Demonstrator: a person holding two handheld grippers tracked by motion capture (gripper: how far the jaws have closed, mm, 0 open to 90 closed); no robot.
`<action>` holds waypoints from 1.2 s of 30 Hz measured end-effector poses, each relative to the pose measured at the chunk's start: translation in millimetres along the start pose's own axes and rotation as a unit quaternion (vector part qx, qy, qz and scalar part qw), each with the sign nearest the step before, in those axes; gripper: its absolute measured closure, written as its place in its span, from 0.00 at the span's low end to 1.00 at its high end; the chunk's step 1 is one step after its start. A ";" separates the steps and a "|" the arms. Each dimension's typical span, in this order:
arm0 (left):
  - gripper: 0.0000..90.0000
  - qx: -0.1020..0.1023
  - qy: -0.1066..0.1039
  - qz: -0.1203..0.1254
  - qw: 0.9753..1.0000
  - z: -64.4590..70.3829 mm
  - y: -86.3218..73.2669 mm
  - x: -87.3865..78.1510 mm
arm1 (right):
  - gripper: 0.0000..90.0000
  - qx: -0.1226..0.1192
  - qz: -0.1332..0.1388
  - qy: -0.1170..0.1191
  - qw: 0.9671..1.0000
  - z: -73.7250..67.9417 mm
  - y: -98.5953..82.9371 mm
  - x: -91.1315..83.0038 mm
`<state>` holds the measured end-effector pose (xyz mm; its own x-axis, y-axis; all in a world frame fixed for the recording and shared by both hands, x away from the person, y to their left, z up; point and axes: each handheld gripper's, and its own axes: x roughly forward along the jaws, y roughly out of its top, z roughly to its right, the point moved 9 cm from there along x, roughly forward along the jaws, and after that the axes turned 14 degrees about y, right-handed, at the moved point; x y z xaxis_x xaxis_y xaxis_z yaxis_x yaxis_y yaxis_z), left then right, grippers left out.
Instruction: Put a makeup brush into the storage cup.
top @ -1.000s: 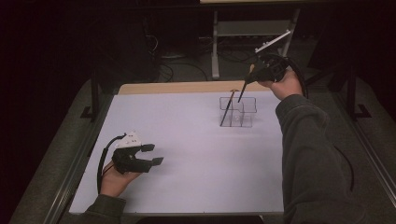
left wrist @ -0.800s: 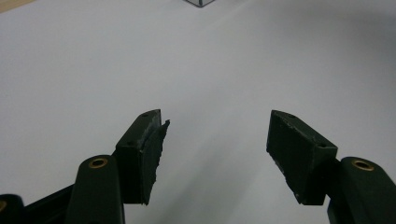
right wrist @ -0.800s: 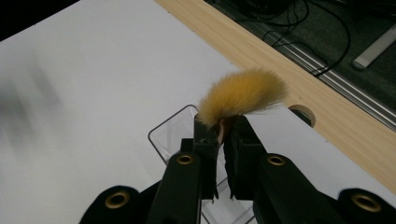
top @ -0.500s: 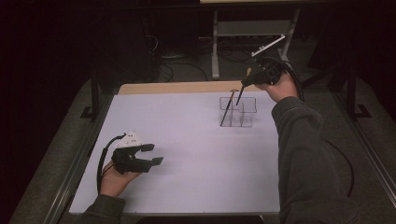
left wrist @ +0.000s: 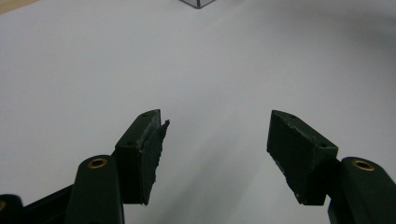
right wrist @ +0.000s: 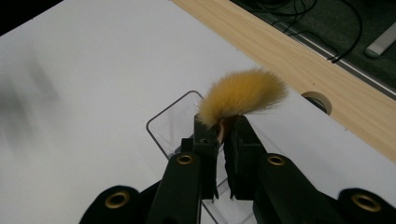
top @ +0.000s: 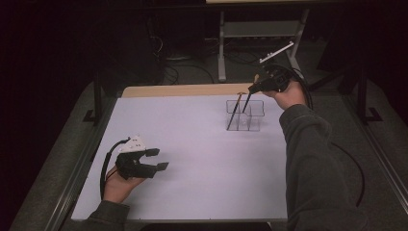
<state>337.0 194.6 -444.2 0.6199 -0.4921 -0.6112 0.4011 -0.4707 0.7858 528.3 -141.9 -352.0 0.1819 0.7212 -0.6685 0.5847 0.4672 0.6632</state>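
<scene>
A white counter (top: pixel 202 144) with a pale wood strip along its far edge stands in a dark room; cables and a metal stand lie on the floor beyond. Near the far right stands a clear organizer (top: pixel 246 115) with compartments. The right tongs (top: pixel 252 88) hover above it, clenched on a brush (right wrist: pixel 240 95) just below its tan bristle head, its dark handle slanting down into the organizer. The left tongs (top: pixel 156 159) rest near the front left corner, released, jaws wide apart over bare white surface.
</scene>
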 end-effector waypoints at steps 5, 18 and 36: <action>0.39 0.002 0.001 -0.002 1.000 -0.4 -0.5 0.0 | 0.92 0.003 0.004 0.002 1.000 0.1 -2.8 2.1; 0.39 0.005 0.002 -0.003 1.000 -1.5 -1.0 0.0 | 0.92 0.005 0.001 0.005 1.000 1.0 -9.0 7.8; 0.39 0.004 0.000 0.001 1.000 0.2 0.5 0.4 | 0.92 0.010 0.002 0.005 1.000 1.2 -16.1 13.6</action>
<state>337.3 194.1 -444.1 0.6201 -0.4938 -0.6097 0.3944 -0.4755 0.7863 522.3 -140.2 -372.1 0.1761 0.7281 -0.6624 0.6005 0.4538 0.6584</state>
